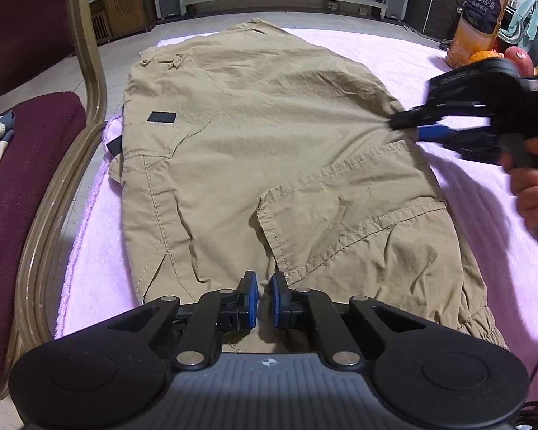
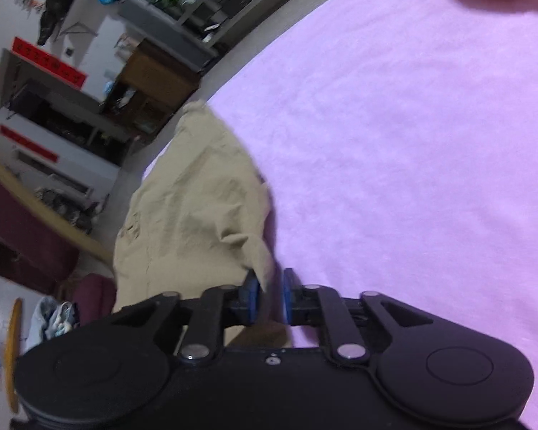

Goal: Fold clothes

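Note:
Khaki cargo pants lie spread flat on a pink towel covering the table. My left gripper sits at the garment's near edge, its blue pads nearly together with a fold of khaki cloth pinched between them. From the right, my right gripper reaches in, held by a hand. Its tips nip the right edge of the pants, and the cloth puckers toward them. In the right wrist view the pants run away to the left and their edge lies between the right gripper's pads.
A maroon cushioned chair with a wooden frame stands close along the table's left side, small clothes on its seat. At the far right stand a juice bottle, an orange and an apple. Bare pink towel stretches right of the pants.

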{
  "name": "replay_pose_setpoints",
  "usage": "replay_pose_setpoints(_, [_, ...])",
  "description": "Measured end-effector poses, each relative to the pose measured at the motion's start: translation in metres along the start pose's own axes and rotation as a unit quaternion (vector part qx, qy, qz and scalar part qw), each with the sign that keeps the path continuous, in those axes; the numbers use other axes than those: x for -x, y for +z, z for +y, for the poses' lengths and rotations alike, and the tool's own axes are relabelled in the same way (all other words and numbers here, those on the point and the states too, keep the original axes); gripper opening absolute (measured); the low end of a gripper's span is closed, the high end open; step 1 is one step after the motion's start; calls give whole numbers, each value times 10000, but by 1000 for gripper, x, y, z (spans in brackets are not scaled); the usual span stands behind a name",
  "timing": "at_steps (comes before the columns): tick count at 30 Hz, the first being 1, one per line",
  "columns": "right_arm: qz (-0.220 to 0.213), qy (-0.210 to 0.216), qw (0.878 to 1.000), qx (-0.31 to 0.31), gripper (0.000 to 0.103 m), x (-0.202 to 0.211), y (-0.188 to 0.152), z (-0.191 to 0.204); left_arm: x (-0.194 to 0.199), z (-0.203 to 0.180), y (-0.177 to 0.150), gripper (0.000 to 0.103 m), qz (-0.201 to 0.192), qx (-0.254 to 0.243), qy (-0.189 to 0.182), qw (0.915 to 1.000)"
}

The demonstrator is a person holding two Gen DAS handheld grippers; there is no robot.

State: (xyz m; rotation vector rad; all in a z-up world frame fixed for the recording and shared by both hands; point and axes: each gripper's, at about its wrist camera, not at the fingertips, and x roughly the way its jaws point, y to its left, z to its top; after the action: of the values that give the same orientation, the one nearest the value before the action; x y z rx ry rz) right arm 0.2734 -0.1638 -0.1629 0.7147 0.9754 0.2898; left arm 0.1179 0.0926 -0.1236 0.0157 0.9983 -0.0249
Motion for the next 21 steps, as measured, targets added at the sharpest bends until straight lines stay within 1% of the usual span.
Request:
replay_pose_setpoints(1, [-100, -123, 9999, -7, 35, 11, 0, 1, 5, 6, 0, 10, -63, 147, -47, 9999])
replay_pose_setpoints(3, [-24, -111, 9999, 49, 36, 30, -1, 6, 23, 22, -4, 10, -341, 626, -227, 9972])
replay_pose_setpoints(5, [125, 33, 9996, 253, 41, 53, -8, 14, 43, 37, -12, 11, -664, 1149, -403, 9903])
replay_pose_setpoints(6, [200, 107, 9991, 358, 49, 65, -13, 19, 53, 44, -16, 11, -825, 1409, -490, 9854])
replay_pose_setpoints(7, [276, 182, 9984, 463, 52, 77, -17, 23, 61, 50, -20, 11, -953, 1625, -565, 9805])
replay_pose_setpoints(9, [402, 335, 9968, 611, 53, 95, -36, 25, 68, 50, -30, 10, -1017, 1774, -632, 9768])
replay_pose_setpoints(10, [444, 429, 9958, 673, 47, 101, -48, 26, 68, 44, -31, 10, -1000, 1688, -599, 9787])
replay_pose_setpoints(11, [497, 482, 9944, 793, 38, 104, -60, 27, 68, 38, -33, 10, -982, 1602, -566, 9806])
replay_pose_setpoints(12, [588, 445, 9923, 991, 18, 103, -73, 30, 67, 32, -34, 10, -965, 1516, -533, 9823])
replay_pose_setpoints(13, [683, 399, 9897, 1196, 12, 101, -86, 33, 66, 25, -35, 10, -924, 1424, -506, 9842])
replay_pose_setpoints(14, [726, 385, 9860, 1448, 12, 96, -98, 40, 61, 18, -38, 10, -819, 1316, -497, 9867])
replay_pose_setpoints(16, [892, 503, 9760, 1921, 12, 84, -115, 54, 53, 3, -42, 10, -608, 1101, -477, 9909])
replay_pose_setpoints(18, [993, 424, 9644, 2413, 12, 75, -129, 65, 44, -11, -47, 10, -370, 867, -443, 9946])
replay_pose_setpoints(19, [1062, 167, 9568, 2700, 12, 68, -135, 68, 38, -16, -48, 10, -181, 703, -381, 9966])
replay_pose_setpoints(20, [1222, -184, 9500, 2868, 11, 60, -140, 64, 33, -18, -49, 10, -74, 599, -341, 9976])
replay_pose_setpoints(21, [1340, -361, 9475, 2880, 6, 56, -142, 56, 32, -18, -49, 10, -49, 580, -363, 9976])
